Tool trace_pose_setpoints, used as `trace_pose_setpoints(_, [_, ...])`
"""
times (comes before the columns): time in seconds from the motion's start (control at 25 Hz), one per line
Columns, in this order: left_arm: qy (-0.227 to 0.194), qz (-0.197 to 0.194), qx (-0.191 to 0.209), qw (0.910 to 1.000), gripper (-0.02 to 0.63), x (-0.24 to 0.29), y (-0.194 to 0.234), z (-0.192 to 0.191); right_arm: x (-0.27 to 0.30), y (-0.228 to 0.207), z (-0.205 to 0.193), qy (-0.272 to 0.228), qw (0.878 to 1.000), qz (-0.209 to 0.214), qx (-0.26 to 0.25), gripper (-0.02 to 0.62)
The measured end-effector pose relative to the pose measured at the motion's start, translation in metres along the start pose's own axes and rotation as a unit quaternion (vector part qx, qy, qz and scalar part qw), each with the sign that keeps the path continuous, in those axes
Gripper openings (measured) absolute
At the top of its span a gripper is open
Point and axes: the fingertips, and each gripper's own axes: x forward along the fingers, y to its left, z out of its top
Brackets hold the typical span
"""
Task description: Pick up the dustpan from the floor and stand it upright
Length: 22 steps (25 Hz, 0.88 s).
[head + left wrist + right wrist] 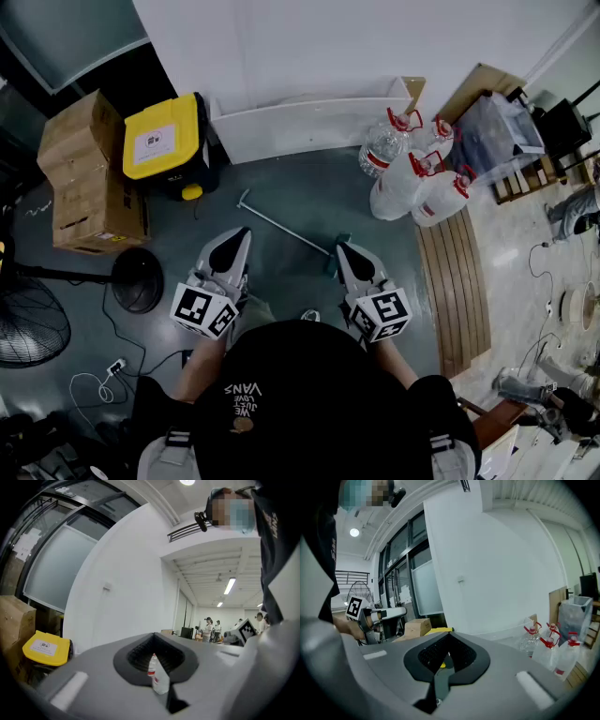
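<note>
Left tool, right tool closed; jugs beyond

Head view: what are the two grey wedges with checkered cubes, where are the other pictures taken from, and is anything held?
There is no robot: a person holds a two-jaw tool in each hand, the left gripper and the right gripper; the cubes belong to them. The head view looks down from a camera on the person's head. The other two pictures come from cameras riding on each gripper, looking along its jaws. Both grippers are shut and hold nothing. On the floor ahead lies the long-handled dustpan, with water bottles to its right and a yellow-lidded box to its left.
</note>
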Motion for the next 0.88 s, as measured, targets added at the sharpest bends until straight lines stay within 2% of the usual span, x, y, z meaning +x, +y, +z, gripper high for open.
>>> trace_pose_setpoints(0.28, [0.022,-0.008,-0.027,0.9994,0.052,0.016,0.040,-0.025,0.037,-0.005,-0.003,-0.009,1.000,-0.020,-0.008,0.002])
trace_pose_setpoints(0.44, [0.051,-0.005,-0.065,0.9966,0.052,0.026,0.077,-0.059,0.063,-0.009,-0.028,0.018,0.999,-0.034,-0.008,0.003])
trace_pose_setpoints(0.6, [0.076,-0.008,-0.077,0.9941,0.052,0.046,0.117,-0.094,0.098,-0.021,-0.055,0.038,0.998,-0.052,-0.009,0.003])
trace_pose_setpoints(0.88, [0.127,-0.044,-0.100,0.9858,0.052,0.083,0.164,-0.168,0.155,-0.041,-0.119,0.088,0.993,-0.083,0.013,0.006])
